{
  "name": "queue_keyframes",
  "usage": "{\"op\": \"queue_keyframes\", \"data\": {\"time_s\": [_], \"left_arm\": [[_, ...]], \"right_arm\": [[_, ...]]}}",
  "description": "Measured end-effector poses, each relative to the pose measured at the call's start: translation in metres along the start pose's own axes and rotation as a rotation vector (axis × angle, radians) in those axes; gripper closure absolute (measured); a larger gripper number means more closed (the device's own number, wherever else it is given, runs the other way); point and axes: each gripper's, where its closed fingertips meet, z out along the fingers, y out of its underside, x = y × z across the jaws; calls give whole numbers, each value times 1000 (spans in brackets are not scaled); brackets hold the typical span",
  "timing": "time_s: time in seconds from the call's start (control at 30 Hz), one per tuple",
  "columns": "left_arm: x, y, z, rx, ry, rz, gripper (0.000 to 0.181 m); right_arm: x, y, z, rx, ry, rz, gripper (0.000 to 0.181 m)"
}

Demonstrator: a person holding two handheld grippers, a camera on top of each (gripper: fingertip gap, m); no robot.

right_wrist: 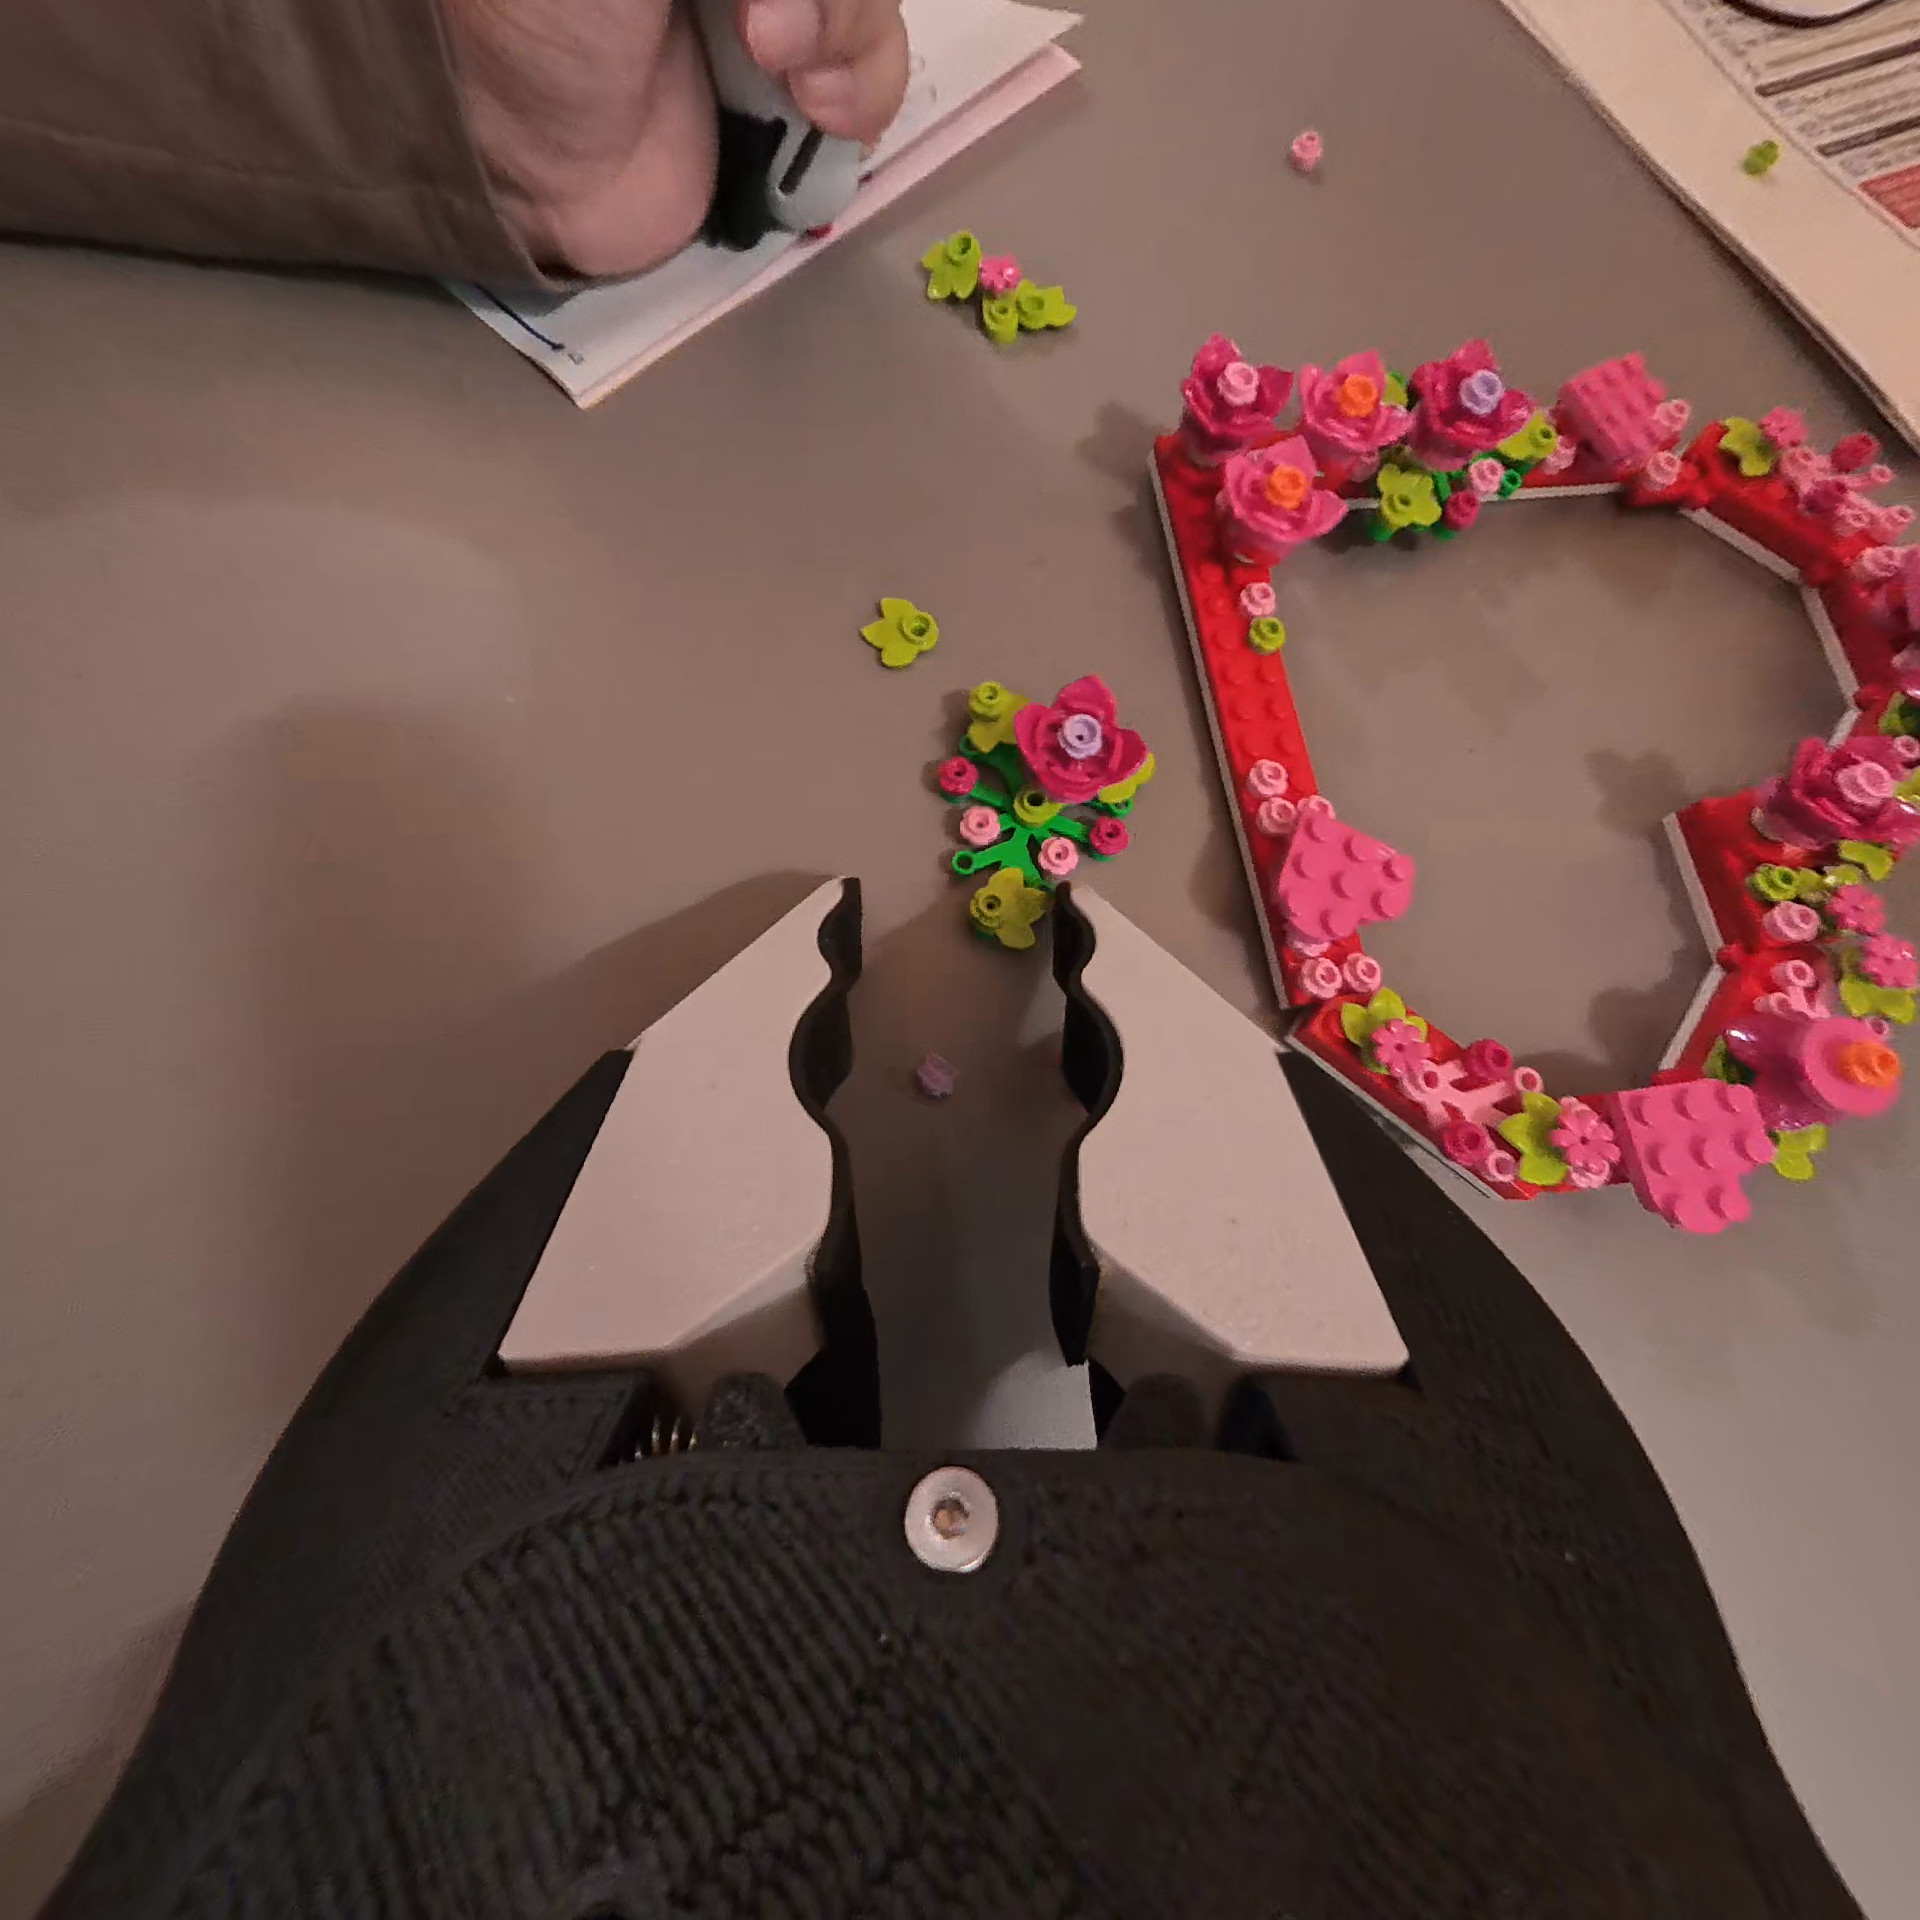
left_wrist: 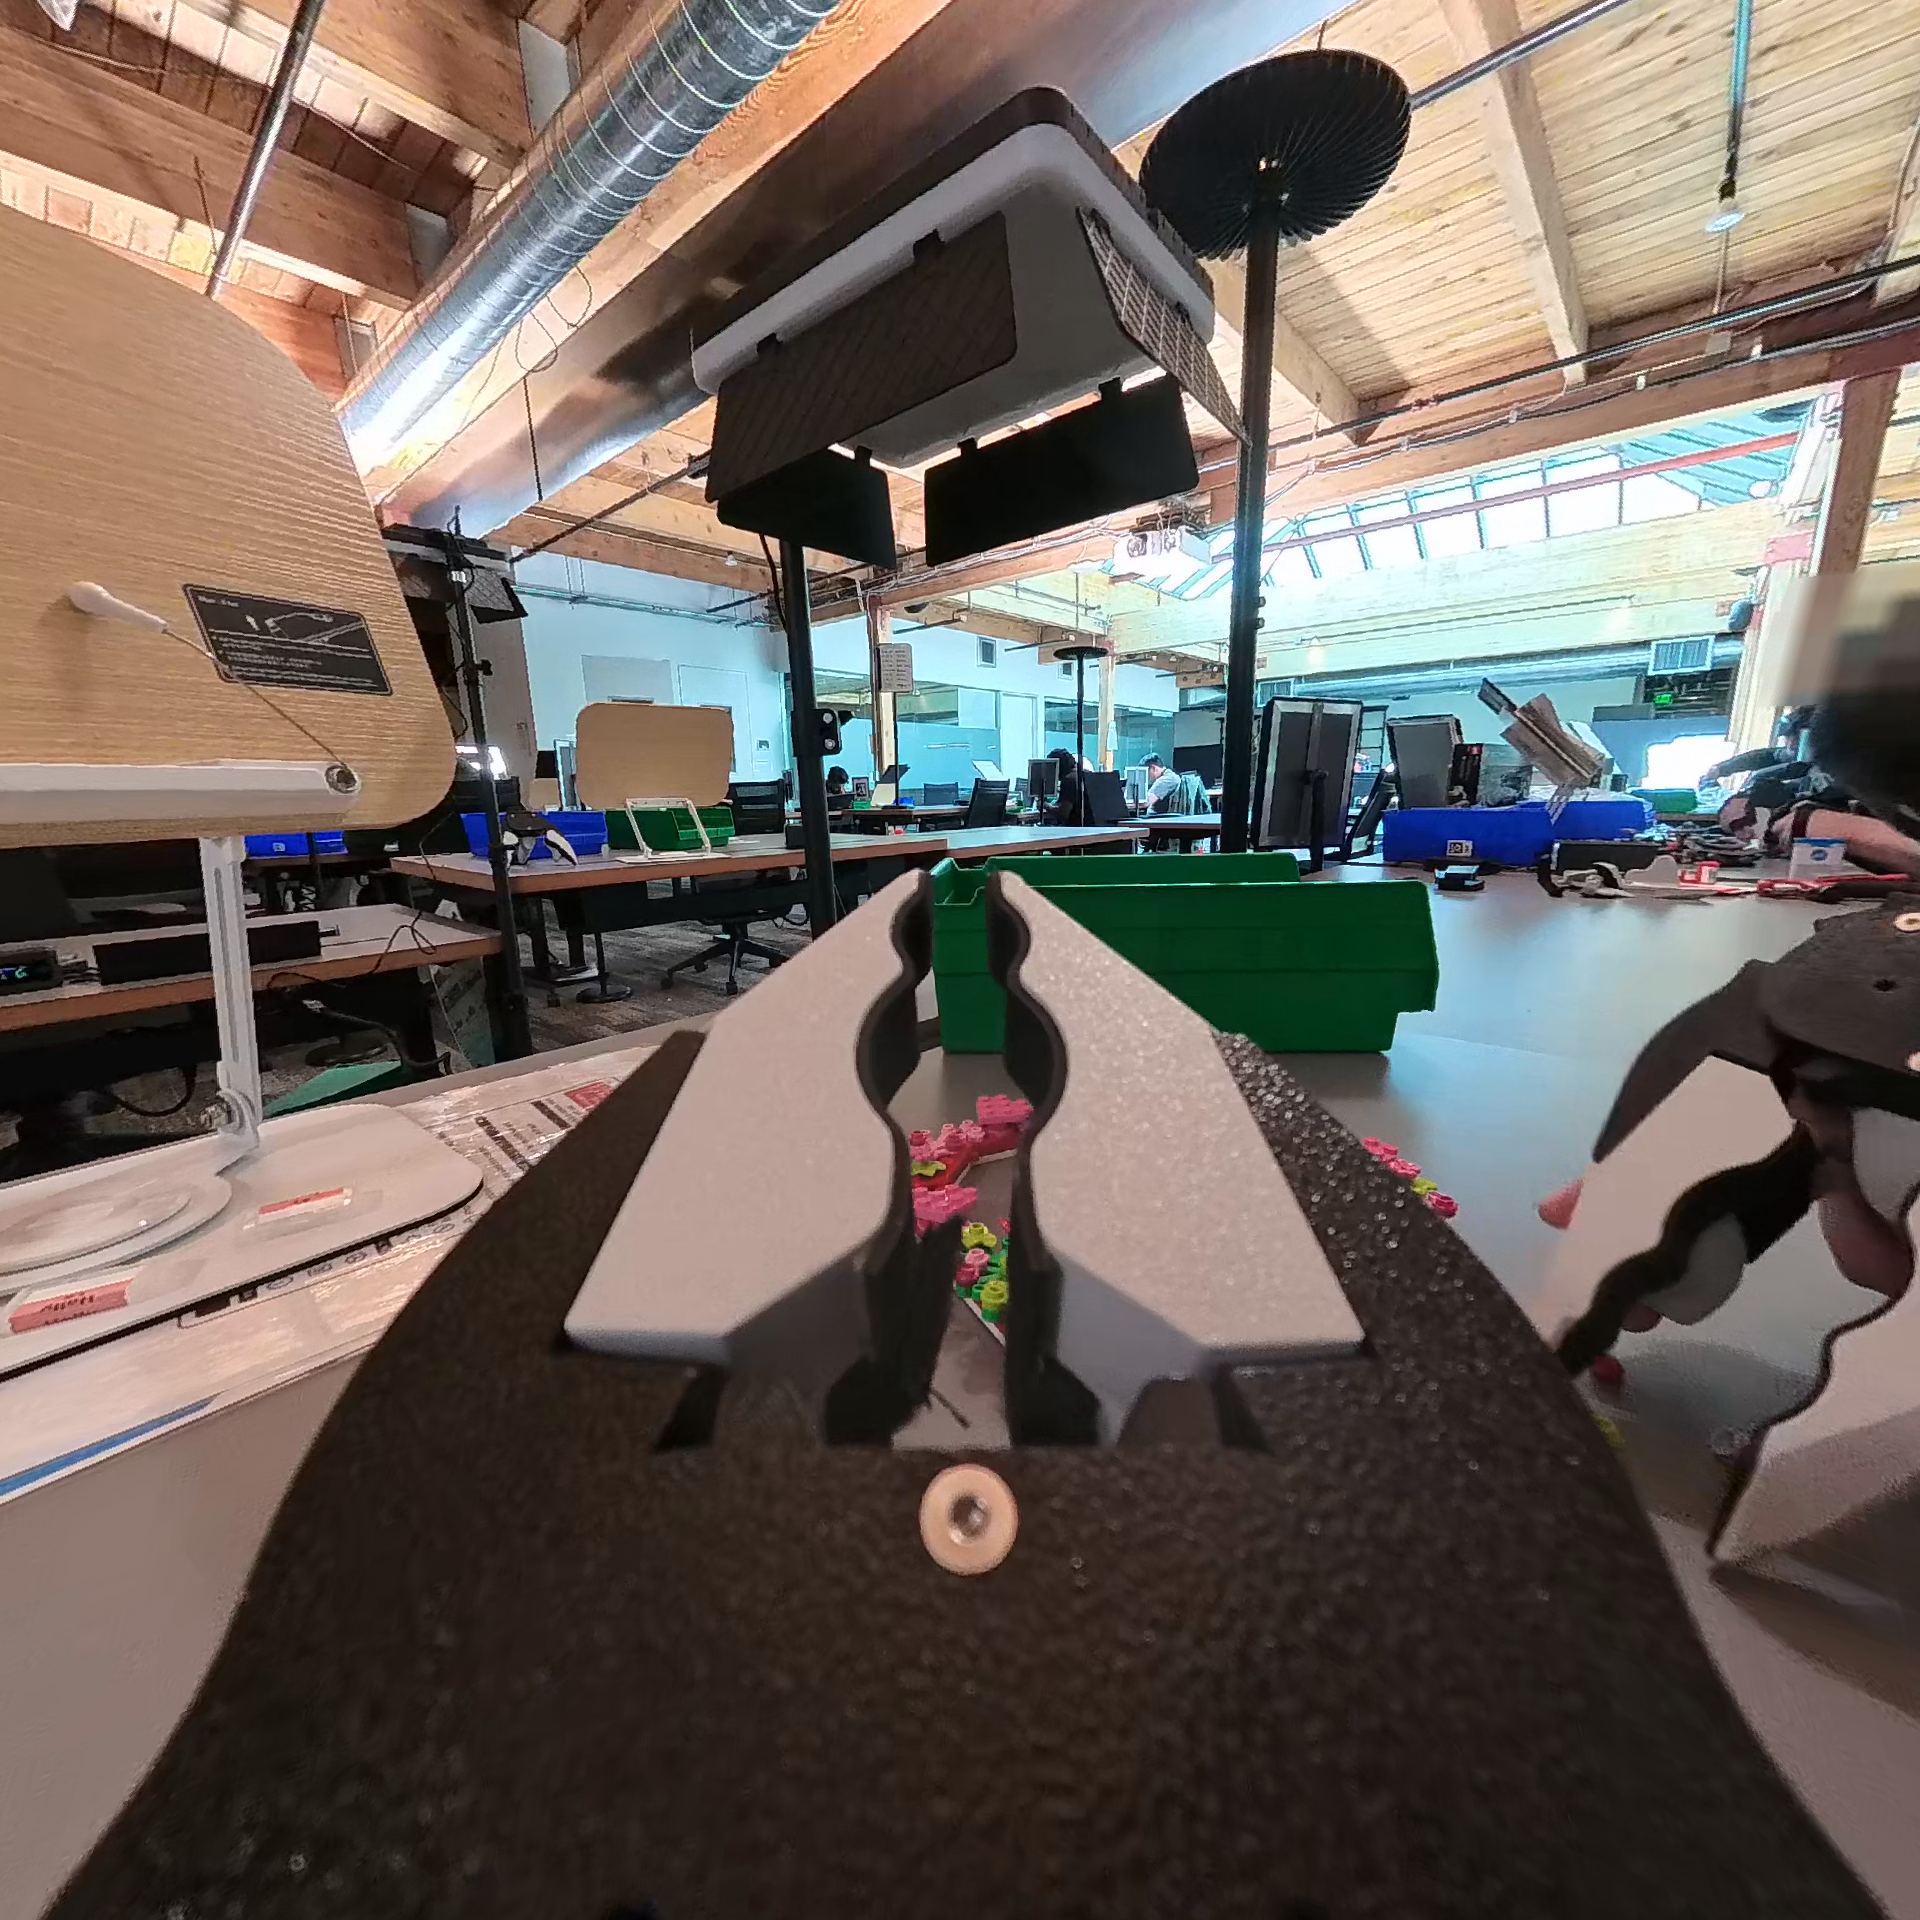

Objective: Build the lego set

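Right gripper [right_wrist: 956,899] points down, jaws parted and empty; left gripper [left_wrist: 961,894] level, jaws slightly apart and empty, its hand [right_wrist: 665,125] gripping the handle

frames: 1 red heart frame [right_wrist: 1242,717] | flower sprigs: 1 [right_wrist: 1039,805] | green bins: 1 [left_wrist: 1184,961] (behind) | booklets: 1 [right_wrist: 769,260]

A green bin [left_wrist: 1184,961] stands on the grey table [left_wrist: 1538,997], a wooden-shaded lamp [left_wrist: 177,582] at its left edge
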Motion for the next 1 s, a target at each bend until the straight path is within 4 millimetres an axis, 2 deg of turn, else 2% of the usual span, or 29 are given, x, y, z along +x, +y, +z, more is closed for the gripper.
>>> {"op": "queue_keyframes", "data": {"time_s": [0.07,0.13,0.2,0.23,0.33,0.43,0.53,0.63,0.77,0.87,1.0], "left_arm": [[0,0,0,0,0,0,174],[0,0,0,0,1,1,174],[0,0,0,-1,3,1,175],[1,0,0,-2,3,1,175],[1,0,0,-2,4,1,175],[1,0,0,-2,5,3,175],[1,0,0,-2,6,2,175],[1,0,0,-2,6,2,175],[1,0,0,-1,5,1,175],[1,0,0,-2,6,1,175],[2,1,0,-2,7,3,175]], "right_arm": [[-9,-3,2,8,-40,-16,146],[-26,-8,3,32,-126,-43,146],[-44,-16,0,76,-223,-56,150],[-46,-21,-3,106,-237,-54,151],[-30,-34,-11,191,-160,-31,151],[-12,-38,-11,227,-64,-15,141],[-14,-34,-3,196,-69,-31,132],[-20,-27,5,147,-92,-77,131],[-21,-18,4,105,-91,-108,142],[-24,-20,-3,138,-130,-77,150],[-22,-24,-7,175,-126,-69,152]]}}
